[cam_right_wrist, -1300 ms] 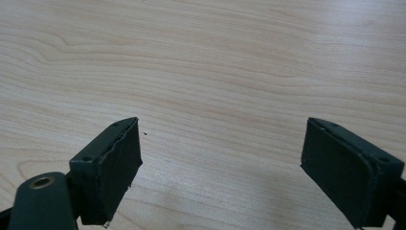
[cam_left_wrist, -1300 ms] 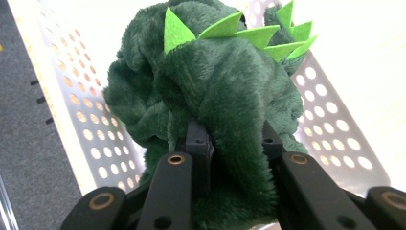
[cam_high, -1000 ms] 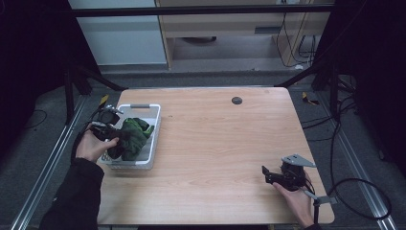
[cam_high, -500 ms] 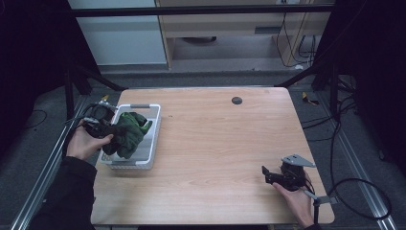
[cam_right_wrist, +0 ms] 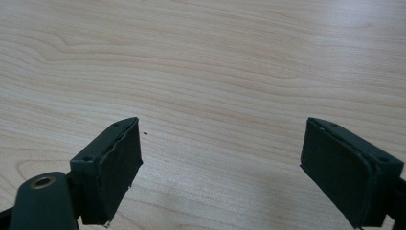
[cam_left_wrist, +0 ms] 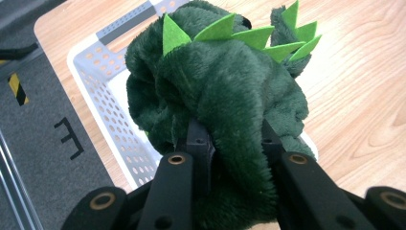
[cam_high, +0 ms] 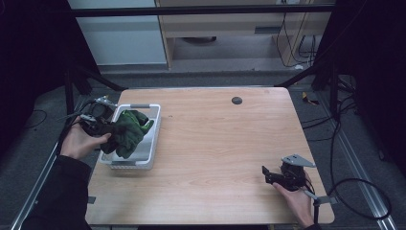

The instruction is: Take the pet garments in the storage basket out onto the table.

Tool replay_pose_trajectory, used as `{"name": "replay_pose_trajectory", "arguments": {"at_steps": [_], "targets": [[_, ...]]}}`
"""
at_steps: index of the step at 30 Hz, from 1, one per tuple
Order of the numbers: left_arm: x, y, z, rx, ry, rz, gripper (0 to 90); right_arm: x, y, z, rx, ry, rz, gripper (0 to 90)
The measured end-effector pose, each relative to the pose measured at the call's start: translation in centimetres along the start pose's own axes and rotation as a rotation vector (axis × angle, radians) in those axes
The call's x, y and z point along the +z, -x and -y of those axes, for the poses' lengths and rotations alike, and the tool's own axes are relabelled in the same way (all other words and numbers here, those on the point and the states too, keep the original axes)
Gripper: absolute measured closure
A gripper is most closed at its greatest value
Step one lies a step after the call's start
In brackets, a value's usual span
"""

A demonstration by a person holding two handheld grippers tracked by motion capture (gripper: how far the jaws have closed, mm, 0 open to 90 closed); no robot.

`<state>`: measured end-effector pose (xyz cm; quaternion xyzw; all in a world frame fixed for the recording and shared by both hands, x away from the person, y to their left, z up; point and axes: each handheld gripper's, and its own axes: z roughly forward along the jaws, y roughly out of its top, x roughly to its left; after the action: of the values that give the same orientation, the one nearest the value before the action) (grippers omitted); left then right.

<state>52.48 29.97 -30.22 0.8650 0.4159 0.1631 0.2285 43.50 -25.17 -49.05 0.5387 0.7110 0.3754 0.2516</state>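
Wooden table bears a white basket; above it, the left claw clamps a green plush dinosaur.

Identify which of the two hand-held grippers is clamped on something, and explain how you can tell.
The left hand-held gripper: its jaws pinch the dark green plush toy above the white basket. The right hand-held gripper has open jaws over bare table.

A lab-like recording space: a bare wooden bench ringed by dark curtains, black metal framing, trailing cables and grey carpet at the frame's edges.
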Motion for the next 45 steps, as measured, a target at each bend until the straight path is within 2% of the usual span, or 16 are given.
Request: {"name": "replay_pose_trajectory", "arguments": {"at_steps": [6,10,13,14,16,20,22,26,27,32,36,37,40,44,45], "targets": [[-1.2,1.3,-0.8,0.054,0.016,0.025,74.2,0.0,0.0,0.0,0.002,0.002,-0.001,13.8],[-1.7,2.0,-1.1,0.074,0.022,0.041,74.2,-0.1,0.0,-0.1,0.005,0.002,-0.004,13.8],[-2.1,3.0,-1.6,0.113,0.016,0.054,74.2,-0.1,0.0,-0.1,0.002,0.003,-0.003,13.8],[-2.1,3.0,-1.6,0.113,0.016,0.054,74.2,-0.1,0.0,-0.1,0.002,0.003,-0.003,13.8],[-2.4,3.8,-2.0,0.148,0.01,0.063,74.2,-0.1,0.0,-0.1,-0.003,0.005,-0.001,13.7],[-2.7,4.7,-2.5,0.173,0.013,0.073,74.2,-0.1,0.0,-0.1,-0.007,0.008,0.001,13.8],[-3.0,5.5,-2.9,0.198,0.015,0.083,74.2,-0.1,0.0,-0.1,-0.009,0.009,0.001,13.8],[-3.0,6.4,-3.3,0.216,0.017,0.088,74.2,-0.1,0.0,-0.1,-0.009,0.009,0.0,13.8],[-2.9,6.8,-3.7,0.241,0.006,0.091,74.2,-0.1,0.0,-0.1,-0.01,0.009,0.0,13.8],[-2.9,7.7,-4.6,0.264,0.008,0.103,74.2,-0.1,0.0,-0.1,-0.012,0.009,0.0,13.8],[-2.8,8.6,-5.3,0.292,0.002,0.109,74.2,-0.1,0.0,-0.1,-0.013,0.01,0.0,13.8],[-2.7,9.1,-5.7,0.309,0.001,0.114,74.2,-0.1,0.0,-0.1,-0.012,0.01,-0.001,13.8],[-2.7,9.5,-6.1,0.321,-0.001,0.117,74.2,-0.1,0.0,-0.1,-0.01,0.01,-0.002,13.8],[-2.3,10.3,-6.7,0.343,-0.004,0.126,74.2,-0.1,0.0,-0.1,-0.008,0.009,-0.004,13.8],[-2.1,10.7,-7.1,0.361,-0.014,0.131,74.2,-0.2,0.0,-0.1,-0.007,0.009,-0.005,13.8]]}}
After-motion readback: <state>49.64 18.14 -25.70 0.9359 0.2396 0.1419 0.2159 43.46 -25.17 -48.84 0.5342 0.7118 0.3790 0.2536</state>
